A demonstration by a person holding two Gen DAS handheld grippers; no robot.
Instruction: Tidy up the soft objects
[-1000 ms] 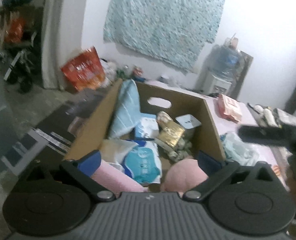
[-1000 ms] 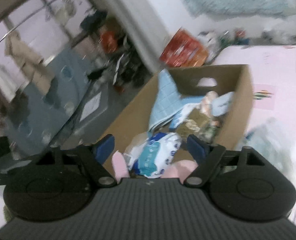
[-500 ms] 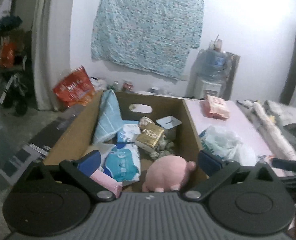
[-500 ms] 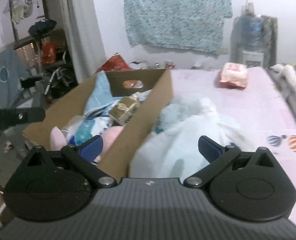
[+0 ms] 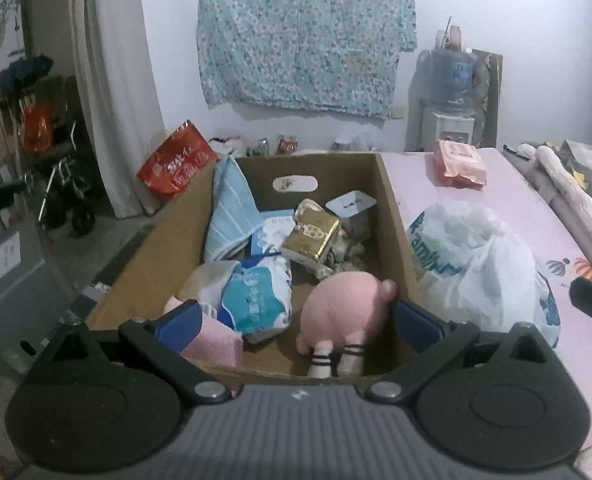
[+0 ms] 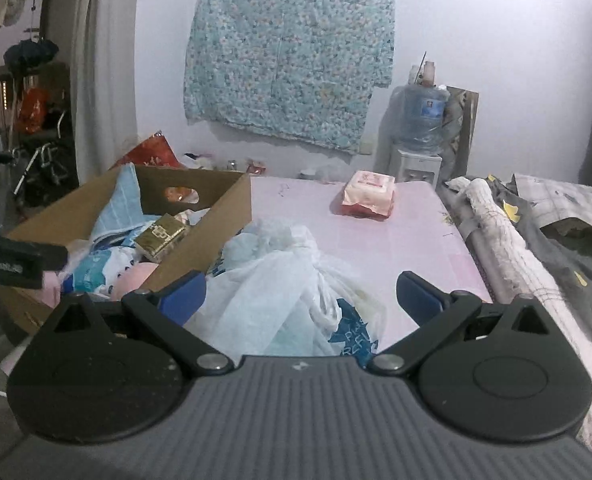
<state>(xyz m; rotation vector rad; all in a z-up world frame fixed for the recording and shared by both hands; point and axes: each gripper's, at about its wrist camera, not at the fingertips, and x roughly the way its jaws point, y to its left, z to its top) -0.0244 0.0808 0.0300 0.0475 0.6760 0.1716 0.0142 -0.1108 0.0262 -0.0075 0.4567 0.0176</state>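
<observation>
A cardboard box (image 5: 392,216) stands on the pink mat and holds a pink plush pig (image 5: 344,312), a blue towel (image 5: 231,216), tissue packs (image 5: 255,296), a gold pack (image 5: 312,236) and a pink cloth (image 5: 215,344). My left gripper (image 5: 296,320) hangs open over the box's near wall, with the pig lying beside its right finger. A crumpled white plastic bag (image 6: 287,292) lies right of the box (image 6: 235,208). My right gripper (image 6: 300,298) is open just above the bag, its pads clear of it. The left gripper's body (image 6: 11,264) shows at the left edge.
A pink wipes pack (image 6: 370,198) lies farther back on the mat. Rolled bedding (image 6: 496,232) and grey fabric line the right side. A water dispenser (image 6: 420,120) stands at the back wall. A red bag (image 5: 175,164) and a stroller (image 5: 63,184) are on the floor at left.
My right gripper swung from over the box to the right, above the white bag, and its jaws widened. The left gripper drew back, so more of the pig shows in the box.
</observation>
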